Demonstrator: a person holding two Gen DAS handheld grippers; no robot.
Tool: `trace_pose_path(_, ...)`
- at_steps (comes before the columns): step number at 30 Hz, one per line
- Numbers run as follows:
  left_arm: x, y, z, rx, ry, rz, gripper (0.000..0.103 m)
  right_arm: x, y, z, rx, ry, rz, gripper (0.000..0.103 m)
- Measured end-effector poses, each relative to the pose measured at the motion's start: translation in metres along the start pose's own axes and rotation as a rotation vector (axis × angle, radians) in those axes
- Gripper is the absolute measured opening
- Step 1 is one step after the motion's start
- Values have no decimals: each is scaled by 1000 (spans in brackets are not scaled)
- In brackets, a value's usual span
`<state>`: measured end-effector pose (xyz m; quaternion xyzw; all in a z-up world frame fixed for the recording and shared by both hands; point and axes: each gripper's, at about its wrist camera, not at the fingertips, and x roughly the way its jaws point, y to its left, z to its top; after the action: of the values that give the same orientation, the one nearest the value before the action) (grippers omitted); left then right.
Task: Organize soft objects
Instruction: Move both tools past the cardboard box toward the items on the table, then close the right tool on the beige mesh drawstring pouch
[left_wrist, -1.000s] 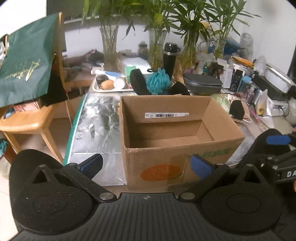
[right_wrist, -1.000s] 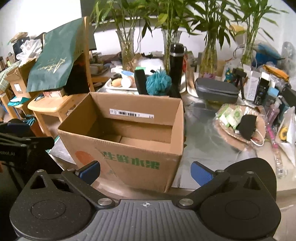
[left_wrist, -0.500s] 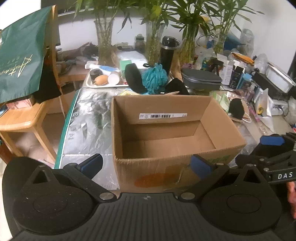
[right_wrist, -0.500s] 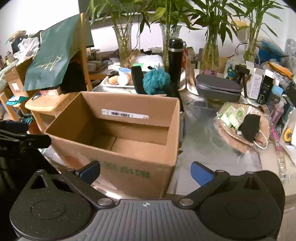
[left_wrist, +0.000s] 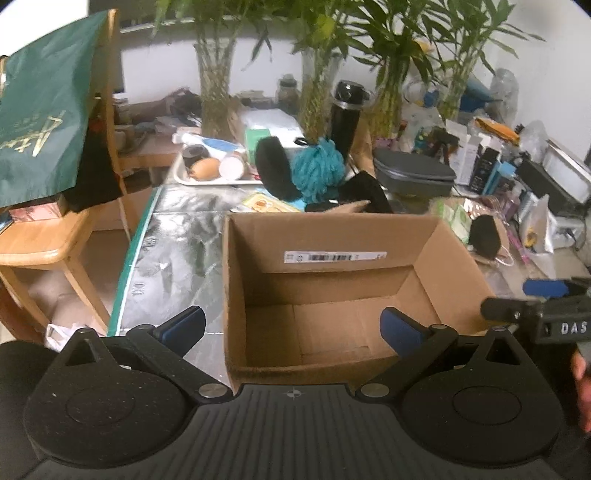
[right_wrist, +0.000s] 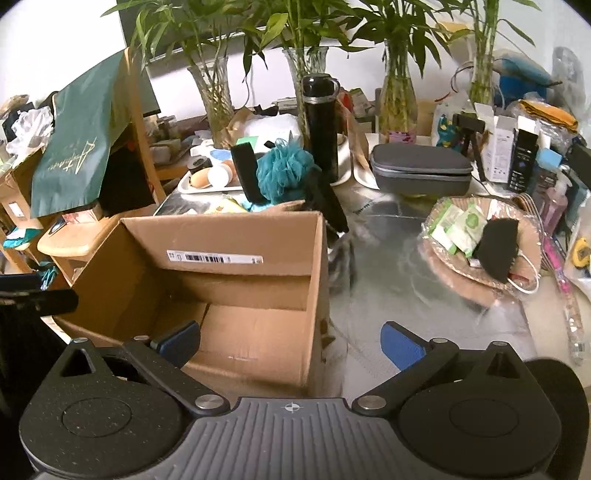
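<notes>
Your left gripper (left_wrist: 291, 326) and right gripper (right_wrist: 290, 341) both gape, holding nothing; the open brown cardboard box (left_wrist: 332, 280) lies just ahead, a teal mesh bath pouf (right_wrist: 284, 175) beyond it.

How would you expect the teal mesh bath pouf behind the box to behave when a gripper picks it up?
The teal pouf looks like ruffled netting, so it probably squashes and feels light. Its rounded shape might let it roll off when nudged, though black sponges flank it.
</notes>
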<state>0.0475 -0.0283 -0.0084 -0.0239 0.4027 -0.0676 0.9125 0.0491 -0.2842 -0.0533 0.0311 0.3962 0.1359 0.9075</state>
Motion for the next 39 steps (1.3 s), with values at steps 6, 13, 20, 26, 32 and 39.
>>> trace_pose_path(6, 5, 1, 8, 14, -12, -12, 103, 7, -1, 11, -15, 29, -32, 103)
trace_pose_path(13, 12, 9, 20, 9, -1, -19, 103, 12, -6, 16, -47, 45, -28, 103)
trace_pose_path(20, 16, 20, 32, 14, -8, -18, 103, 18, -25, 28, 38, 40, 62, 103)
trace_pose_path(26, 15, 30, 47, 15, -46, -52, 103, 25, -30, 44, 15, 7, 67, 103)
trace_pose_path(32, 25, 47, 60, -29, -59, -92, 103, 36, -39, 63, 2, -39, 52, 103)
trace_pose_path(39, 43, 59, 74, -33, -87, -108, 103, 59, -47, 80, -54, -75, 40, 103)
